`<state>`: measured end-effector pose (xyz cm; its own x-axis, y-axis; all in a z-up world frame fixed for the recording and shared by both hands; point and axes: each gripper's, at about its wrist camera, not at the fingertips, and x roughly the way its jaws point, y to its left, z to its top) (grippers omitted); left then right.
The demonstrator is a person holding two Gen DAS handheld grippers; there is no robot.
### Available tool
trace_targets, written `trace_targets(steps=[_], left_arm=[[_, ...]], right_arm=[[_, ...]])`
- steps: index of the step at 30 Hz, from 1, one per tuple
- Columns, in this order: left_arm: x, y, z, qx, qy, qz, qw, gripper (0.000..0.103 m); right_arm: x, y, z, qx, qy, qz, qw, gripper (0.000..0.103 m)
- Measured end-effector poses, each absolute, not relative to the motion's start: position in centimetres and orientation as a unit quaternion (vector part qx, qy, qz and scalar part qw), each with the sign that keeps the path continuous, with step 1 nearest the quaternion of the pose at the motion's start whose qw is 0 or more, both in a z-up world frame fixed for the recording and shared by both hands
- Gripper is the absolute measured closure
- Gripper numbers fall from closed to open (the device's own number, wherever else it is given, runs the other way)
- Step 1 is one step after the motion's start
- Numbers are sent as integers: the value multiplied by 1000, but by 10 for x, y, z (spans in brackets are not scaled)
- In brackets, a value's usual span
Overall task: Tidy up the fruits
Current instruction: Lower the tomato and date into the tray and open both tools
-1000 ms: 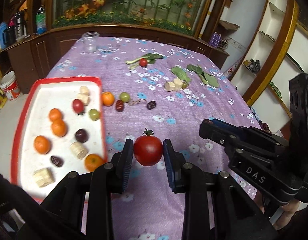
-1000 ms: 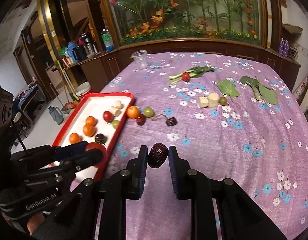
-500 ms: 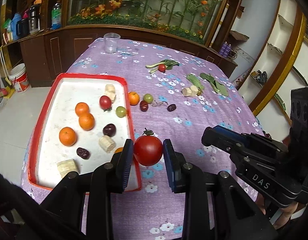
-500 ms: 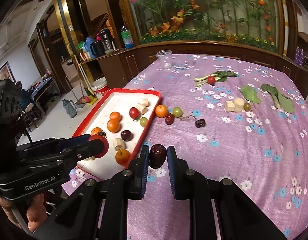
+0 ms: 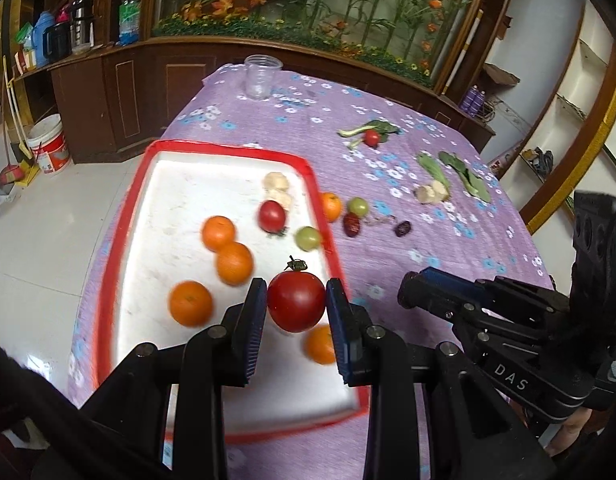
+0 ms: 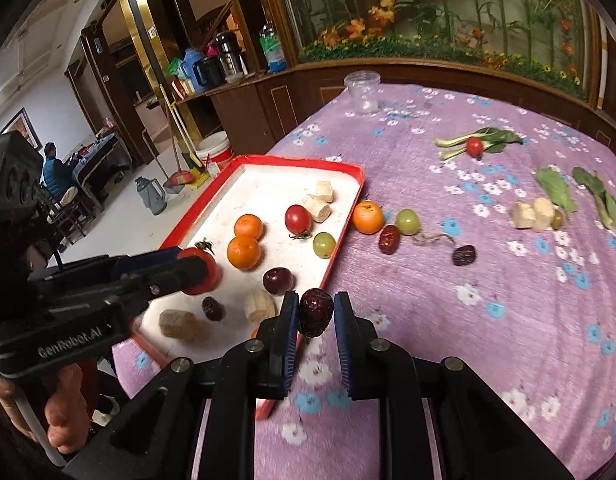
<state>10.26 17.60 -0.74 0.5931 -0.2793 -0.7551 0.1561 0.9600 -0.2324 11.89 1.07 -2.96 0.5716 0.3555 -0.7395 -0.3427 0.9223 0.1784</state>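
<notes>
My left gripper (image 5: 296,306) is shut on a red tomato (image 5: 296,306) with a green stalk, held above the white tray with a red rim (image 5: 124,216). In the right wrist view that same tomato (image 6: 198,270) hangs over the tray's (image 6: 349,216) near-left part. My right gripper (image 6: 315,312) is shut on a dark wrinkled date (image 6: 315,312), just outside the tray's right rim, above the purple cloth. Several oranges (image 6: 244,252), a small tomato (image 6: 298,218), a green grape (image 6: 323,244), a dark plum (image 6: 278,280) and banana pieces (image 6: 260,306) lie in the tray.
On the flowered cloth lie an orange (image 6: 367,217), a green grape (image 6: 407,221), two dates (image 6: 389,239), banana pieces (image 6: 533,213), green leaves (image 6: 555,190) and a small tomato (image 6: 474,146). A clear cup (image 6: 362,92) stands at the far edge. A person's hand (image 6: 64,412) grips the left handle.
Both grippers have moved left with their fruits. The tomato now hangs over the tray instead of over the cloth, and the date has come close to the tray's right rim.
</notes>
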Motion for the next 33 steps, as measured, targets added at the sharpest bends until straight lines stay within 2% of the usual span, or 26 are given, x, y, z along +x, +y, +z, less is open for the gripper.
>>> trace_targets(steps=[16,33], left_arm=[[165,221,-41,-61,465,-95,878,76],[186,231,-65,-47,490,-69,868,75]], right_arm=[[203,61,-70,4,456,211,865,85],[220,80,-89,-5,473,204,857,85]])
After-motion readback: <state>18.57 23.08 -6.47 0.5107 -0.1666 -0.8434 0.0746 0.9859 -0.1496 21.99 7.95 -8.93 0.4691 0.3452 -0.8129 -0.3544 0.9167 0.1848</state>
